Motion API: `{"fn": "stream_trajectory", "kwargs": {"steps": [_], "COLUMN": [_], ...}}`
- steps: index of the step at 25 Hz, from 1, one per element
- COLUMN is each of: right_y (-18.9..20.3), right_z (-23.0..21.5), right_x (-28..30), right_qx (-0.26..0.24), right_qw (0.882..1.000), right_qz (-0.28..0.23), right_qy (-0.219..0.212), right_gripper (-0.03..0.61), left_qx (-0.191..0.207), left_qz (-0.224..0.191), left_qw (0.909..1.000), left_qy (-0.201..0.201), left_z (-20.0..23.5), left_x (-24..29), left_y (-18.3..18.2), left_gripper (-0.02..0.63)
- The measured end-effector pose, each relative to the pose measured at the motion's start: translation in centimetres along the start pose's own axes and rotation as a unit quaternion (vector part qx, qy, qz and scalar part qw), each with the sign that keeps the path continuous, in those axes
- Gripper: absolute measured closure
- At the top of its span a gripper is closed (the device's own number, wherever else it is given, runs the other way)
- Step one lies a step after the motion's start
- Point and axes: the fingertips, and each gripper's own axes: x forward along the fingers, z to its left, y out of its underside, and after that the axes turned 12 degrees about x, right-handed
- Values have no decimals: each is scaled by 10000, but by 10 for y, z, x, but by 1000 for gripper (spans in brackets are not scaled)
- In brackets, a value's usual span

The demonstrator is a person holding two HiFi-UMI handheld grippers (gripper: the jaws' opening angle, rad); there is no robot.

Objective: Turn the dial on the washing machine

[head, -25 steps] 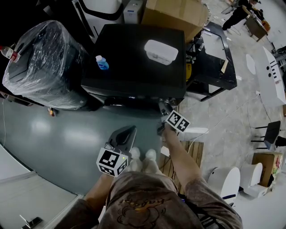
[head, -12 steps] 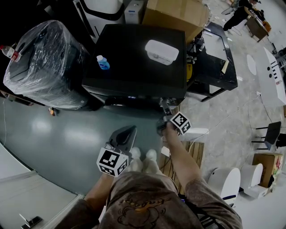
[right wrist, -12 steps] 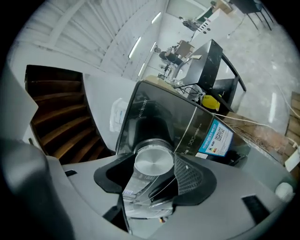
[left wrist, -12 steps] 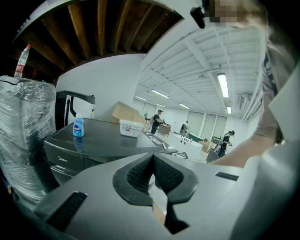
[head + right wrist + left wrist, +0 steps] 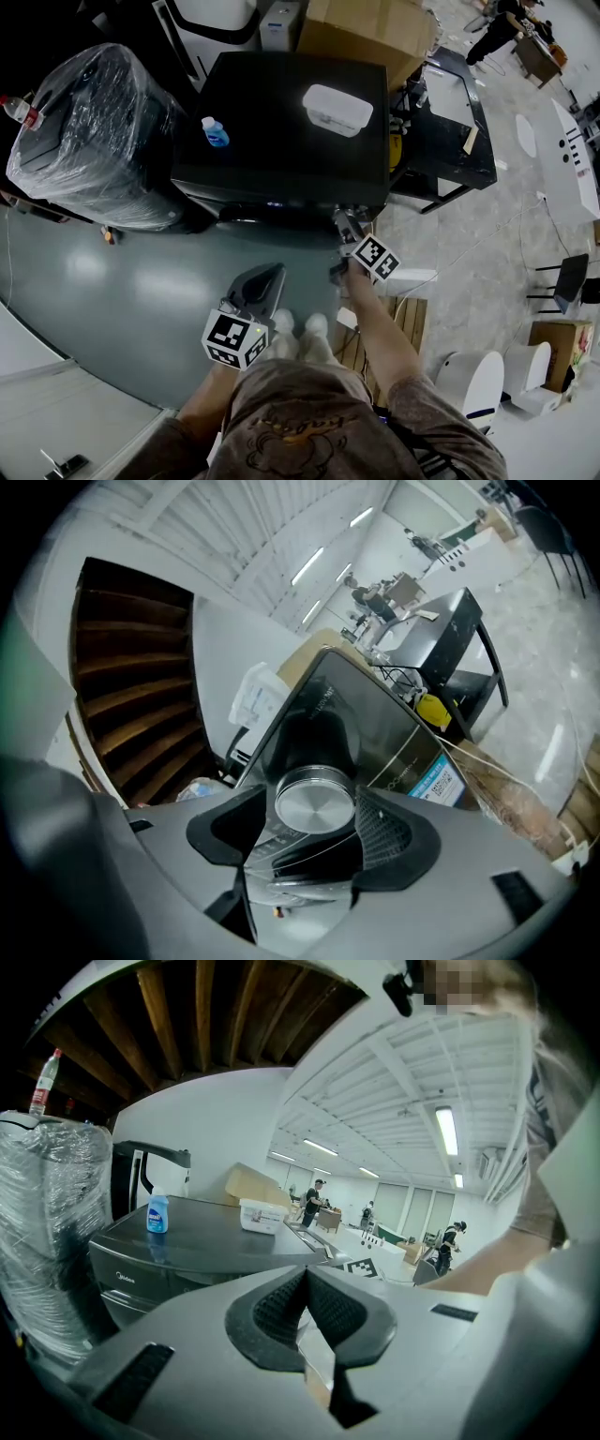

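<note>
The black washing machine (image 5: 281, 122) stands in front of me, top panel dark and glossy. Its round silver dial (image 5: 315, 802) fills the middle of the right gripper view. My right gripper (image 5: 312, 834) is shut on that dial, one dark pad on each side of its rim. In the head view the right gripper (image 5: 343, 225) reaches the machine's front right corner and hides the dial. My left gripper (image 5: 263, 284) hangs low near my legs, away from the machine. Its jaws are shut with nothing between them, as the left gripper (image 5: 306, 1305) view shows.
A blue bottle (image 5: 216, 132) and a white lidded box (image 5: 337, 108) sit on the machine's top. A plastic-wrapped appliance (image 5: 94, 131) stands to the left, a cardboard box (image 5: 366, 28) behind, a black cart (image 5: 450, 131) to the right. A wooden pallet (image 5: 408, 319) lies by my right foot.
The right gripper's marker cube twisted a little at the dial and came partly back. The left gripper has stayed where it was.
</note>
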Motion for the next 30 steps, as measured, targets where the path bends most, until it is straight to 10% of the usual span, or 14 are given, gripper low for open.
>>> {"fn": "stream_trajectory", "kwargs": {"steps": [5,11,17,21,30], "right_y": [1,6,13,9,6], "right_z": [-1,1,4,1,-6], "right_x": [0,2,6,5,5], "right_qx": [-1193,-2920,-3586,-3398,-1753], "right_qw": [9914,9498,9217,9271,9809], "right_qz": [183,364,520,524,320], "right_qy": [509,1067,1388,1495,779], "right_gripper": [307,305,305,319,319], "left_qx": [-7,-20,-28,-28,-61], "left_qz": [8,26,35,43,38], "left_qw": [10000,10000,10000,10000,10000], "left_qy": [5,-4,7,-2,8], "left_z": [0,2,2,2,5], "left_x": [0,-1,-1,-2,-2], "left_y": [0,2,5,5,5], "left_gripper": [621,621,621,621,621]}}
